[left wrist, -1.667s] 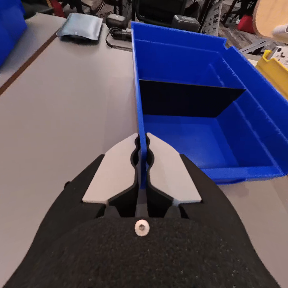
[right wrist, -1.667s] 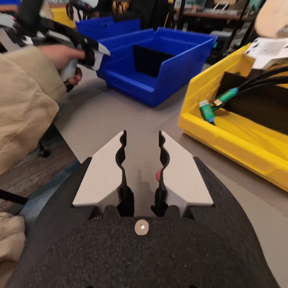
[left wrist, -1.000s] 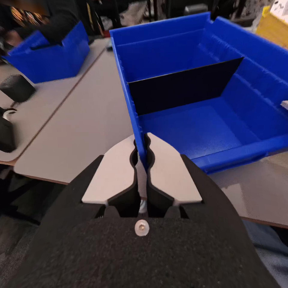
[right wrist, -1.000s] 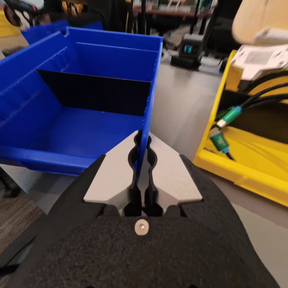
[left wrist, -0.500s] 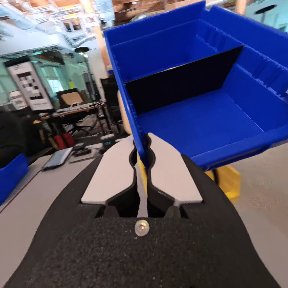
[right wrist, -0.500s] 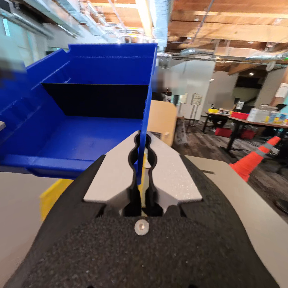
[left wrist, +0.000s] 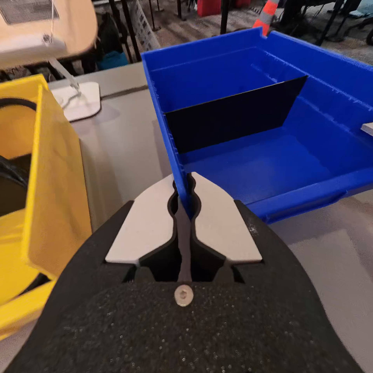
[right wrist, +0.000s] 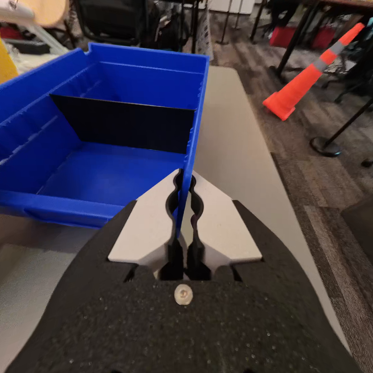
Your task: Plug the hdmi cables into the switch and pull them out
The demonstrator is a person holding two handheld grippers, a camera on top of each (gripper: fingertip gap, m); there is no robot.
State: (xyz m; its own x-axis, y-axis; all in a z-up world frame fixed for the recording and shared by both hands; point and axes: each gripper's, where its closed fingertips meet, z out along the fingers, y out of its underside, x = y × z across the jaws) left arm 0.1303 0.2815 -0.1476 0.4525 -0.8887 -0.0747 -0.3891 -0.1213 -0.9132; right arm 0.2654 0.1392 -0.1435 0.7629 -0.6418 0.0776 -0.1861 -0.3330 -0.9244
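Observation:
An empty blue bin (left wrist: 201,80) with a black divider (left wrist: 228,121) is held between both grippers, low over the grey table (left wrist: 121,151). My left gripper (left wrist: 182,175) is shut on the bin's left wall near the front corner. My right gripper (right wrist: 186,173) is shut on the right wall of the bin (right wrist: 141,84), whose divider (right wrist: 125,125) also shows there. A yellow bin (left wrist: 54,161) with black cables (left wrist: 12,171) stands left of the blue bin. No switch is in view.
A white stand base (left wrist: 80,101) sits on the table behind the yellow bin. The table's right edge (right wrist: 268,153) runs close beside the blue bin. An orange cone (right wrist: 298,84) and a black post base (right wrist: 325,145) stand on the floor beyond it. About 20 cm separates my left fingertips from my right.
The blue bin, gripped by both grippers throughout, was lifted high off the table and swung across. It is now down low at the table, to the right of the yellow bin.

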